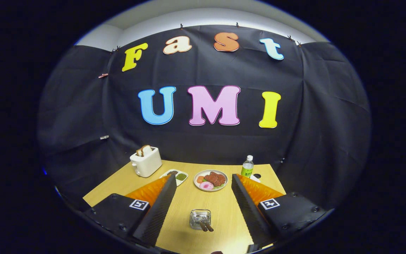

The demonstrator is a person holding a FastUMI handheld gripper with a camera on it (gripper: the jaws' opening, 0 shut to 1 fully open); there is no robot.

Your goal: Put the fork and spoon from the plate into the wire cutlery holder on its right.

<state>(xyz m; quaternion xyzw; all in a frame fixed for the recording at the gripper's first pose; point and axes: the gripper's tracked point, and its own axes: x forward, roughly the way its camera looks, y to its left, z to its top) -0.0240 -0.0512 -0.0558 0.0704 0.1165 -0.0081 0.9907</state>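
My gripper [203, 177] is open and held above the wooden table [220, 211], its fingers spread wide and touching nothing. Between the fingers, close to their base, stands the small wire cutlery holder [200, 218]. Two utensils with brown handles [205, 225] lean in it with their metal heads inside; I cannot tell the fork from the spoon. Just ahead of the fingertips lies a round plate [203, 174] with brown and pink food on it. No cutlery is visible on that plate.
A white toaster [146, 162] with a slice of bread in it stands at the table's back left. A small white dish [175, 176] with green and dark food lies beside the left fingertip. A clear bottle [247, 166] stands back right, a small black object [257, 175] beside it.
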